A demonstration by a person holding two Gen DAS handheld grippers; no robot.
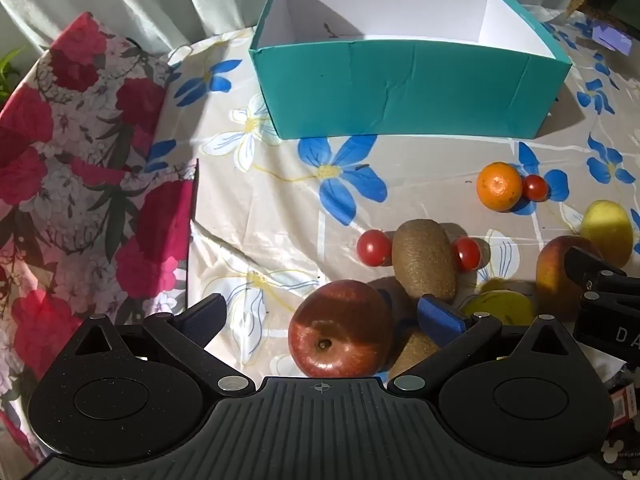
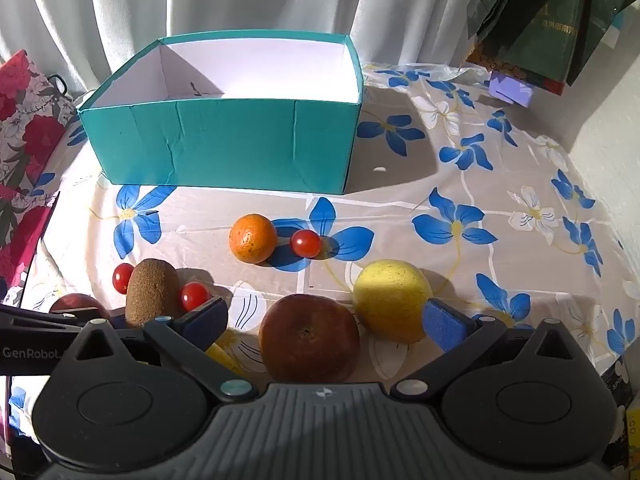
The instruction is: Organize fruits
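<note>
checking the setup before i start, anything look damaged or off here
The teal box has a creased, dented front wall, with wrinkles near its middle and left. It stands upright with no fruit visible inside. The fruit, such as the red apple and orange, lies loose on the tablecloth; nothing spilled.

A teal outside and a white inside are shown by the box (image 2: 224, 148). The tablecloth (image 2: 400, 216) is printed with blue and white flowers on beige. The apple (image 1: 340, 330) is coloured deep red, the kiwi (image 1: 424, 258) brown, the orange (image 2: 253, 238) bright orange, the lemon (image 2: 390, 300) yellow. Glossy red is seen on the cherry tomatoes (image 2: 306, 243). The fabric (image 1: 80, 184) is patterned with crimson blooms.
</note>
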